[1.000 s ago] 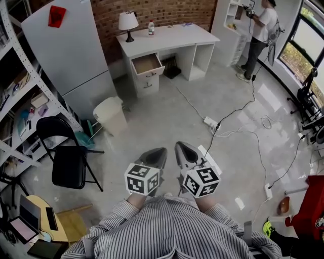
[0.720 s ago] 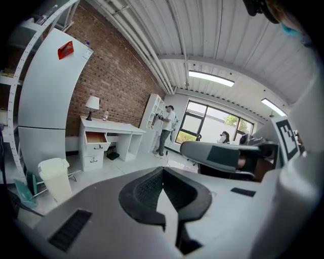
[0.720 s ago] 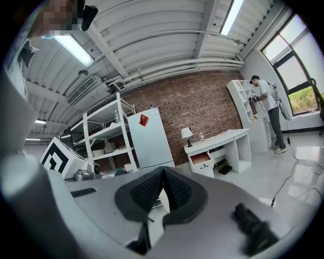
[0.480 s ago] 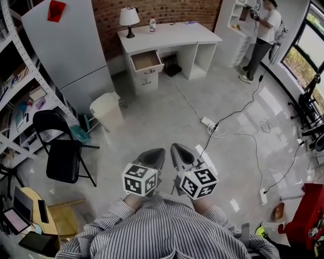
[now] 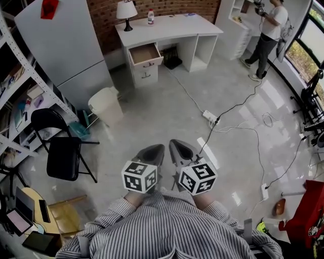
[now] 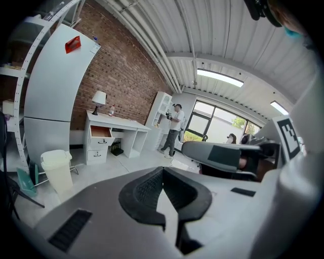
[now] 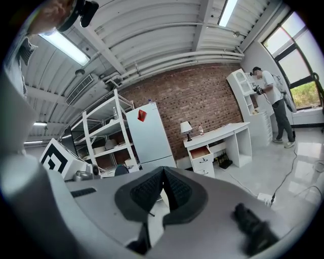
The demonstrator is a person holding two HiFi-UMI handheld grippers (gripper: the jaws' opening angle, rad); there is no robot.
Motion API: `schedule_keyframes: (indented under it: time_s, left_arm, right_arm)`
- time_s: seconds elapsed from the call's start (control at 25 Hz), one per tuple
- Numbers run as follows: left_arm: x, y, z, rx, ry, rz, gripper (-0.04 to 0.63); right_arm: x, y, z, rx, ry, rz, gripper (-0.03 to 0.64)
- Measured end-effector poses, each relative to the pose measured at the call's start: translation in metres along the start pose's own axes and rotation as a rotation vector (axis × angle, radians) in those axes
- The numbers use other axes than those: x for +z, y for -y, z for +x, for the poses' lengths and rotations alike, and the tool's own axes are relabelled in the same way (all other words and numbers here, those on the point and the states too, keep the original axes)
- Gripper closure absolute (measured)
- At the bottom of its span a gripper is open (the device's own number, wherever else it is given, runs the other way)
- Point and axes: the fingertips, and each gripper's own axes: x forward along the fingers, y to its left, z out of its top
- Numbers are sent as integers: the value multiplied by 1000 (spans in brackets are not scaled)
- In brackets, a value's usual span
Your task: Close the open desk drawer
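Across the room, far from the person, the white desk [image 5: 172,28] has its brown-lined top drawer [image 5: 145,54] pulled out. Jaws together, empty: left hand-held gripper [image 5: 154,150], right hand-held gripper [image 5: 177,146]. Best to walk up squarely, then push the front flat.

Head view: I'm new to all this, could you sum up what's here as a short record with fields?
Setting: white desk against a brick wall
Drawers: top drawer pulled open, lower drawer shut
On desk: lamp, bottle
Left gripper: fingers together, holding nothing
Right gripper: fingers together, holding nothing
Gap to drawer: wide, both grippers close to the person's chest
Floor: bin, folding chair, cables
Other person: standing at far right
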Motion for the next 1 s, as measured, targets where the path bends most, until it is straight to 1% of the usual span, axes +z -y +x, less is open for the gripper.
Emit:
schedule_keyframes:
  time_s: [0.12,0.24,0.56,0.68,0.8,1.0]
  left_arm:
    - [12,-18,11,18,20,7,583]
    - [30,-39,28,17,34,4,583]
    - [95,-105,76,11,56,8,583]
    - [115,-130,93,-1,54,11,583]
    - [133,-154,108,-12,51,31,583]
    - [155,-190,133,-69,19,62,583]
  right_arm:
    - [2,6,21,6,-11,-1,600]
    - [11,15,48,9,-12,-14,600]
    - [48,42,138,4,-24,-44,600]
    - [61,50,170,0,-19,-57,600]
    - [71,57,202,-8,-17,-66,600]
    - [87,69,257,-21,-9,-64,600]
